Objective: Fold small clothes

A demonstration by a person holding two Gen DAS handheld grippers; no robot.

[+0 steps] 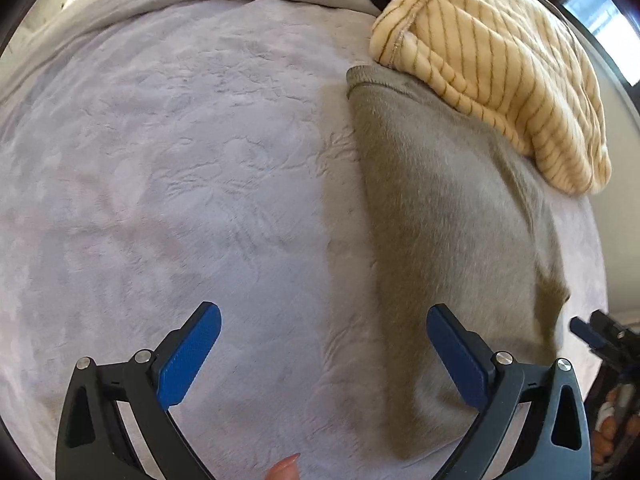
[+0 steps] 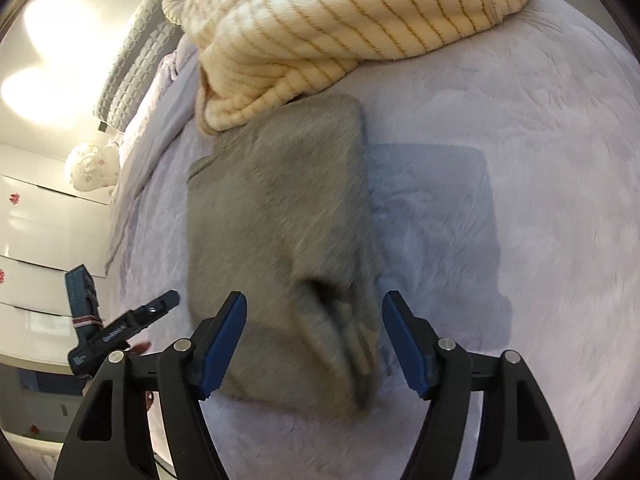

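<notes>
— What does the left wrist camera show?

— The left gripper [image 1: 323, 354] with its blue pads spread wide and nothing between them, only the pale lilac blanket [image 1: 168, 168] below. The grey garment [image 1: 452, 216] lies folded flat on the blanket, right of centre; the right-hand pad hangs over its near edge, and whether it touches I cannot tell. A cream striped garment [image 1: 492, 64] is bunched at the far end, overlapping the grey one's top corner. A fingertip [image 1: 285, 470] shows at the bottom edge, and part of the other tool [image 1: 600, 336] pokes in at the right.

— And the right wrist camera?

— The right gripper [image 2: 314, 346] stands parted, not pinching anything. The grey garment [image 2: 276, 216] lies beneath and ahead of it, its near end rumpled and blurred between the two pads, clear of both. The striped garment [image 2: 340, 24] sits heaped at the top, lapping over the grey one's far edge. The left tool [image 2: 120, 326] shows at the lower left, with white cabinets [image 2: 40, 240] behind.
</notes>
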